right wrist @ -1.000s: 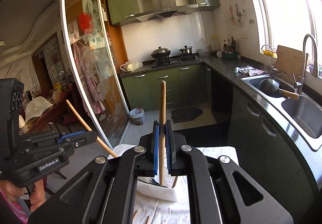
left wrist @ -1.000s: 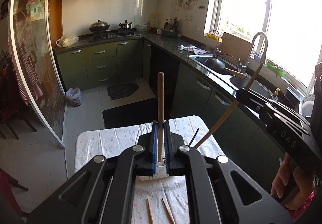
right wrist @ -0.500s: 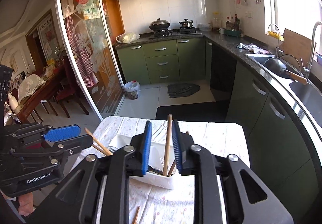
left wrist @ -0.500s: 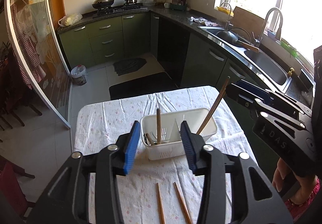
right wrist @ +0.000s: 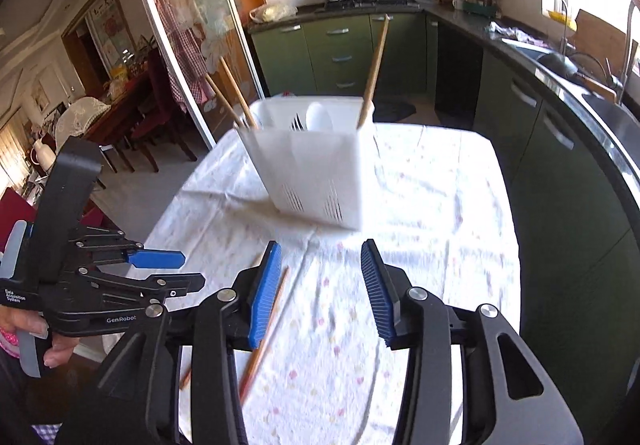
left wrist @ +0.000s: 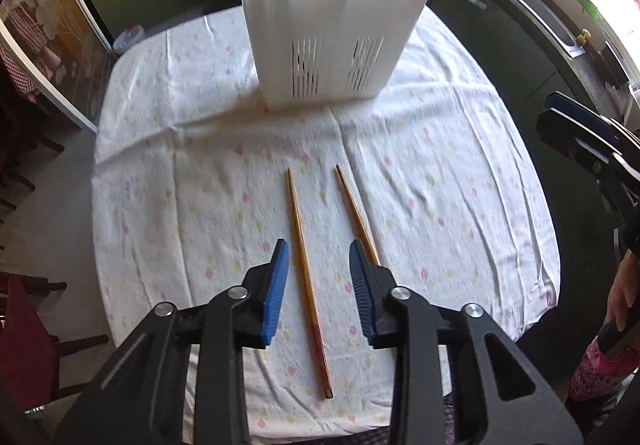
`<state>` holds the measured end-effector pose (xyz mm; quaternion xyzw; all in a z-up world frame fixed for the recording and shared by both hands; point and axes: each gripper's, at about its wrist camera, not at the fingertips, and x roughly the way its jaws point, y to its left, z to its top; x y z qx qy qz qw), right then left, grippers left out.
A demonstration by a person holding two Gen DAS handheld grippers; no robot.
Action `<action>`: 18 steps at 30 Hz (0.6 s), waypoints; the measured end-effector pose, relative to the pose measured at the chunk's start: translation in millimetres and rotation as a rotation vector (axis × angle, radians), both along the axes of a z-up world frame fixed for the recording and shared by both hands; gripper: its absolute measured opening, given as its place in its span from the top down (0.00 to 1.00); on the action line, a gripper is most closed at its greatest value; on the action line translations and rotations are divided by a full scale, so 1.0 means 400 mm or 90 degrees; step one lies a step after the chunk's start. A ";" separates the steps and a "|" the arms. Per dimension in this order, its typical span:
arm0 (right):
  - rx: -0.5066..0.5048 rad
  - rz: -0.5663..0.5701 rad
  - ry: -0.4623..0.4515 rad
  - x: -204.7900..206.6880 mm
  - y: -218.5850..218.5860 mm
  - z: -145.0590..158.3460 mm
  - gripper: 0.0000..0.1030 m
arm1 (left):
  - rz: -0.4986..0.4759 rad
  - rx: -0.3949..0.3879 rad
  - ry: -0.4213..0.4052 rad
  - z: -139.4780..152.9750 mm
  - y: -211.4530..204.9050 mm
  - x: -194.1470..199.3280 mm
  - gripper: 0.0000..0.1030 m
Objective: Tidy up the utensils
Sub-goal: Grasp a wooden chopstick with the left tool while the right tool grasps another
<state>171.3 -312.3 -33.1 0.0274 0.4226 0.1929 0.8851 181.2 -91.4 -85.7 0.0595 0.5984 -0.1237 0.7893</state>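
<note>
A white slotted utensil holder (left wrist: 332, 33) stands at the far side of the cloth-covered table (left wrist: 460, 185); wooden chopsticks, a fork and a white spoon (right wrist: 319, 117) stick out of it. Two loose chopsticks lie on the cloth. The left chopstick (left wrist: 298, 221) runs between the blue pads of my left gripper (left wrist: 318, 247), whose jaws are closing without touching it. The right chopstick (left wrist: 354, 205) disappears behind that gripper's right finger. My right gripper (right wrist: 320, 245) hovers over bare cloth, its jaws opening with nothing between them; a chopstick (right wrist: 272, 317) lies behind its left finger.
Each gripper shows in the other's view: the left gripper (right wrist: 190, 269) at the left edge, the right gripper (left wrist: 546, 111) at the right edge. Dark chairs (left wrist: 24, 345) stand left of the table. Green cabinets and a sink counter (right wrist: 560, 77) run along the right.
Both grippers let go of the chopsticks they held upright over the holder and dropped low over the table. Their jaws came apart; the left then narrowed around a lying chopstick.
</note>
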 end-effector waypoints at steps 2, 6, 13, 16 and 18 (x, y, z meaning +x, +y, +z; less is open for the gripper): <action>-0.004 -0.010 0.015 -0.007 -0.021 -0.030 0.59 | 0.009 0.020 0.007 -0.045 -0.008 -0.004 0.75; -0.010 -0.019 0.030 -0.017 -0.050 -0.060 0.58 | 0.029 0.035 0.027 -0.102 -0.020 0.016 0.78; -0.016 -0.004 0.045 0.006 -0.034 -0.073 0.56 | 0.050 0.063 0.054 -0.163 -0.021 0.060 0.81; -0.022 0.006 0.055 0.014 -0.011 -0.084 0.56 | 0.049 0.064 0.062 -0.179 -0.022 0.067 0.81; -0.028 0.013 0.059 0.019 0.003 -0.093 0.56 | 0.046 0.064 0.059 -0.183 -0.024 0.066 0.84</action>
